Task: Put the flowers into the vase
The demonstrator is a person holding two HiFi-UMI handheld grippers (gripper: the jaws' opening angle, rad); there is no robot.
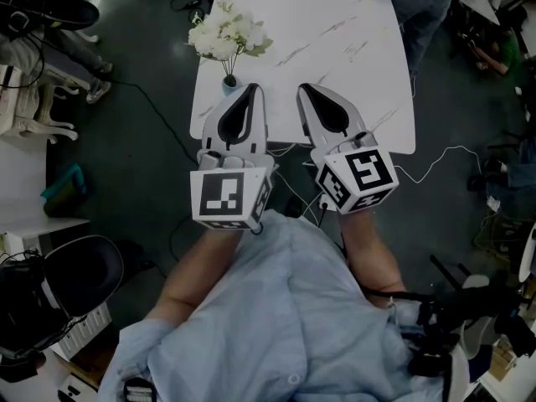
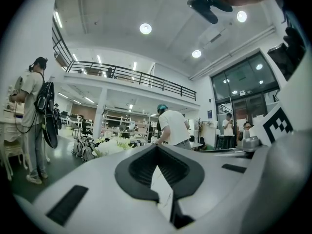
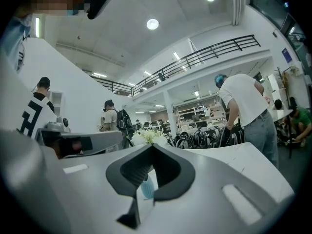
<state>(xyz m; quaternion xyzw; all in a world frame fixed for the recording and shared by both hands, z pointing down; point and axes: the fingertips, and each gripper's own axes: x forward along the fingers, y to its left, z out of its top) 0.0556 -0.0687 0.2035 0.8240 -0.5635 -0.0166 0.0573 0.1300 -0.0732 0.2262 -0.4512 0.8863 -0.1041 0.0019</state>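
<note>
The bunch of white flowers with green leaves [image 1: 226, 34] stands with its stems down in the small pale blue vase [image 1: 230, 82], which sits on the near left part of the white marble-veined table [image 1: 335, 32]. In my right gripper view, the blooms [image 3: 147, 137] show just above the jaw tips and the vase [image 3: 146, 189] shows through the gap behind them. My left gripper [image 1: 249, 89] hangs over the table's near edge, its tips just beside the vase; its jaws are clenched tip to tip, with nothing caught between them. My right gripper [image 1: 305, 89] sits beside it, apart from the vase, its jaws likewise pressed together and empty. Both point level across the tabletop. Beyond the table, a person in a white T-shirt [image 3: 246, 106] bends over, and cables trail across the dark floor [image 1: 151, 132].
</note>
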